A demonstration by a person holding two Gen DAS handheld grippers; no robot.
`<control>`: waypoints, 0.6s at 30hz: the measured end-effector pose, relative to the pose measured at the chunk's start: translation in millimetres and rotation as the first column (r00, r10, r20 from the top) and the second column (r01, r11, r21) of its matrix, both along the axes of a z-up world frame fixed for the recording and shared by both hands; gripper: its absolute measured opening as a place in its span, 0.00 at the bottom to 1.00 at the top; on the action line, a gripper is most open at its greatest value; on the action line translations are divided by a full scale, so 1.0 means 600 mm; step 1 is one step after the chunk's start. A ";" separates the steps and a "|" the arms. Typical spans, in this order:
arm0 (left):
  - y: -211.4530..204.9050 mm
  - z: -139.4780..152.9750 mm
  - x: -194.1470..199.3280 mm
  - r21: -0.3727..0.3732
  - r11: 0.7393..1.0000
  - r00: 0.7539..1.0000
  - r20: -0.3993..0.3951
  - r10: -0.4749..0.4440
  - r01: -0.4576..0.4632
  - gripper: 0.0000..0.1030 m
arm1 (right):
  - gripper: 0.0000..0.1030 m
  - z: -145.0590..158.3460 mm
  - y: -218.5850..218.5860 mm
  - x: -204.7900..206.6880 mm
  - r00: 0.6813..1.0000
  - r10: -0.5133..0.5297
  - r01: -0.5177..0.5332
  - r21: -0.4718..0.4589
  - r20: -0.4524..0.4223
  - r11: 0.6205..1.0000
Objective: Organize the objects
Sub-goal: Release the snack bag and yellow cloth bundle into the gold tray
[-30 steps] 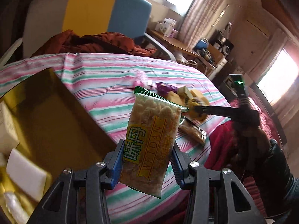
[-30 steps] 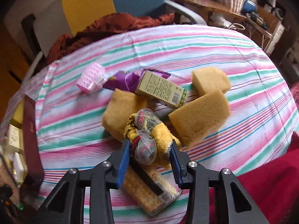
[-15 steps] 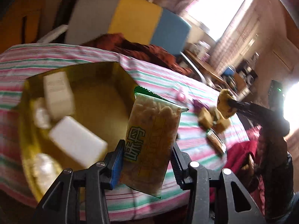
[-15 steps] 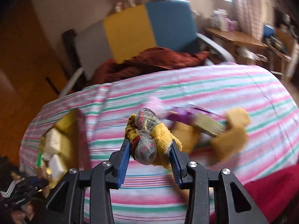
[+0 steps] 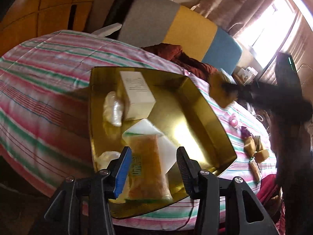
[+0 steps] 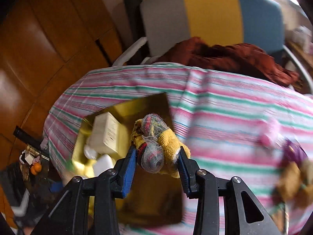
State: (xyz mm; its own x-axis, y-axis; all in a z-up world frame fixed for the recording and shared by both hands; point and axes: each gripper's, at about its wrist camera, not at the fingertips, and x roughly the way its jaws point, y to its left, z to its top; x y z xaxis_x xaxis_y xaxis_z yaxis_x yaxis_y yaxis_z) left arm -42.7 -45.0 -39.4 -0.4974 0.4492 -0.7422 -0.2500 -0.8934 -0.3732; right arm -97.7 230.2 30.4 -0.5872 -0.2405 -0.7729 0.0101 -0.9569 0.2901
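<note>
Blue-padded left gripper [image 5: 154, 168] spread apart, snack packet [image 5: 146, 168] loose between its jaws, over gold tray [image 5: 207, 117]. Right gripper [image 6: 157, 163] clamped on yellow cloth bundle in netting [image 6: 156, 141], above tray edge. Beyond: white box [image 5: 137, 94], striped table [image 5: 49, 74], sponges [image 5: 256, 150].

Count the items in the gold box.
5: carton at the back, pearly bag beside it, white block mid-box, pale bag front left, snack pack between the left gripper's fingers. More may hide underneath.
</note>
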 end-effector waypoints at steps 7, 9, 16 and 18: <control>-0.029 0.001 0.001 -0.006 0.999 0.999 -0.010 0.049 -0.049 0.52 | 0.62 0.021 -0.062 -0.045 0.997 0.048 -0.047 0.012 -0.061 0.999; -0.028 0.004 -0.001 -0.009 0.998 0.998 -0.013 0.056 -0.056 0.52 | 0.66 0.008 -0.065 -0.034 0.997 0.055 -0.054 0.028 -0.046 0.998; -0.004 0.023 0.008 -0.047 0.998 0.998 -0.054 0.043 -0.046 0.52 | 0.81 -0.043 -0.060 0.030 0.998 0.060 -0.061 0.063 0.010 0.996; 0.002 0.026 0.009 -0.064 0.997 0.997 -0.058 0.042 -0.046 0.52 | 0.84 -0.047 -0.058 0.048 0.998 0.058 -0.057 0.072 0.002 0.996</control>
State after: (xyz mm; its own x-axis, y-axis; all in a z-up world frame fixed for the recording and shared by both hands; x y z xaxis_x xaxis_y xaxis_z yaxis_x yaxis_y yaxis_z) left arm -37.0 -43.8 -23.7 -0.5578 0.3769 -0.7394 -0.2286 -0.9262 -0.2997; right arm -69.0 195.2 1.9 -0.5742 -0.2173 -0.7893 0.0658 -0.9733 0.2200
